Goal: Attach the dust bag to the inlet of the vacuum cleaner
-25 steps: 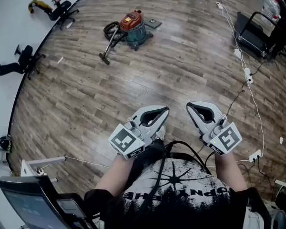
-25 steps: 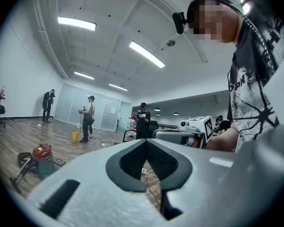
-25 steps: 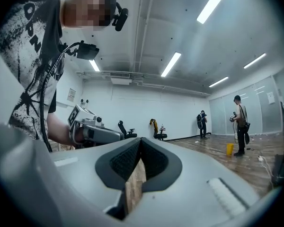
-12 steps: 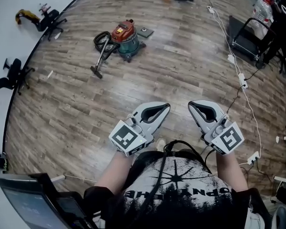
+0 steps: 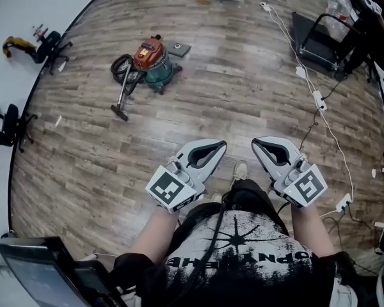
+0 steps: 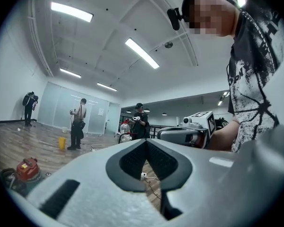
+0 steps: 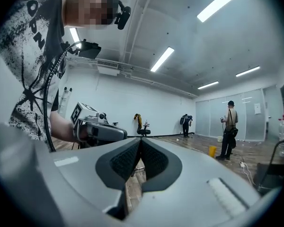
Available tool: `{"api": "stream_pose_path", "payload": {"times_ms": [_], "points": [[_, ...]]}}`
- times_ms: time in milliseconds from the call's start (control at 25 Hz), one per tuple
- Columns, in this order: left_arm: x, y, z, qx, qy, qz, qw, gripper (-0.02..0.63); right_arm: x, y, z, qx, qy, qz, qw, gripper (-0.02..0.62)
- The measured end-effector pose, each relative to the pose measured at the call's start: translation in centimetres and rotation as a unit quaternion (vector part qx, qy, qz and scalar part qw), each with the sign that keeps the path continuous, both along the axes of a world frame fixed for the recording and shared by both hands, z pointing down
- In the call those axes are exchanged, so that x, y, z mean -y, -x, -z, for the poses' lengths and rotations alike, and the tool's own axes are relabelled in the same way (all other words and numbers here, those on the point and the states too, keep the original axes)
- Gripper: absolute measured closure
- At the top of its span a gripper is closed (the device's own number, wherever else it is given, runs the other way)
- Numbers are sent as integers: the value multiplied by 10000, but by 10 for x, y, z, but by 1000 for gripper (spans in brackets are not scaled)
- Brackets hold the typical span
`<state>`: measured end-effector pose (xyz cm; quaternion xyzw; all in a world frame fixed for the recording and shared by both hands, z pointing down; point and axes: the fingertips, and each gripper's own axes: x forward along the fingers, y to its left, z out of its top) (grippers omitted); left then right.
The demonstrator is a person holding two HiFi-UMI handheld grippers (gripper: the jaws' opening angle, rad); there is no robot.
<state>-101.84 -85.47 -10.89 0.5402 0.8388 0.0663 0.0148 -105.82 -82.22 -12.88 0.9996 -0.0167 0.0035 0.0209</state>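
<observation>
You're in a large open workroom, lab-like rather than a home: bare wood-plank floor, white walls, strip lights overhead. An office chair stands at ten o'clock, a power strip and cables at two o'clock.

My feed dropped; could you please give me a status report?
Left gripper shut, empty; right gripper shut, empty. Vacuum cleaner on floor ahead, untouched, hose coiled beside it. Dust bag not in sight.

- The left hand-held gripper has a pale grey shell with a dark ribbed lining, and a cube with black-and-white square markers at its rear.
- The right hand-held gripper has the same build and colours.
- A black short-sleeved T-shirt has a white starburst print and lettering.
- A black cable runs down the chest.
- One pale shoe shows.
</observation>
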Motion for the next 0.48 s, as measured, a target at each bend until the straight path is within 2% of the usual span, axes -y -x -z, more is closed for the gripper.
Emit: {"api": "stream_pose_path", "payload": {"times_ms": [120,480], "points": [[-30,-16,-6,-30,-159,97,9998,606,-32,-14,-4,51,-63,29,10000,588],[-153,-53,-15,242,-197,259,9992,606,-157,-68,-6,-145,-91,368,9992,588]]}}
